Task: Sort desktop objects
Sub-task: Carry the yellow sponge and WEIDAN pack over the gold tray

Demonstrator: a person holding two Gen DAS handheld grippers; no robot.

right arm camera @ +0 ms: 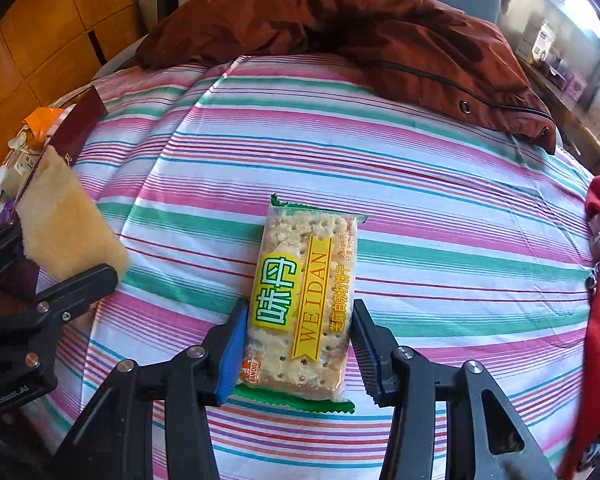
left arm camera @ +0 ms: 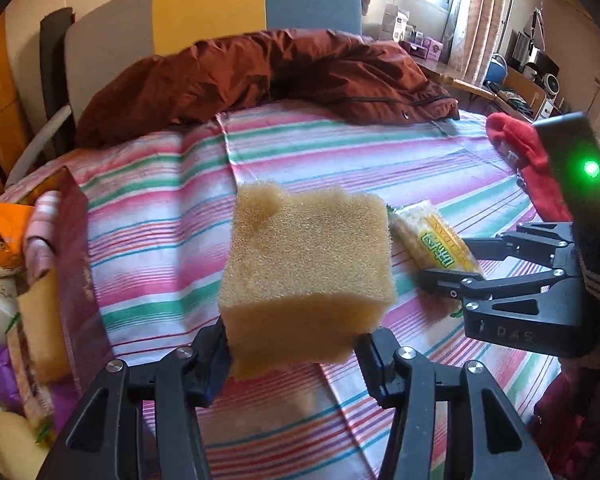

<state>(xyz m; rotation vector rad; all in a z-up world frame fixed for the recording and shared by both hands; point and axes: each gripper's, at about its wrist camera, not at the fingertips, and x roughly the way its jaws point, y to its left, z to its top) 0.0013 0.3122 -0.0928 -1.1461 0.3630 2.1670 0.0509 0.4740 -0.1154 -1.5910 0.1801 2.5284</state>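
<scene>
**Two items in hand, one sorted pile waiting at the left**

Two grippers are engaged at once. A tan sponge block (left arm camera: pixel 306 276) is held clamped near its lower edge by the left gripper (left arm camera: pixel 296 344), raised above the striped cloth (left arm camera: pixel 332 156). The foam is judged light and soft; it dents under pressure, so a moderate squeeze across its short faces should suffice.

A cracker packet (right arm camera: pixel 304 300) lies flat on the cloth, straddled at its near end by the right gripper (right arm camera: pixel 298 344); the jaws are set narrowly about it, and firm closure cannot be confirmed. The film wrapper is likely slippery and the crackers brittle, so the long edges should be gripped gently, away from the crimped ends.

A maroon box (left arm camera: pixel 76 248) with assorted clutter stands at the left edge.
</scene>
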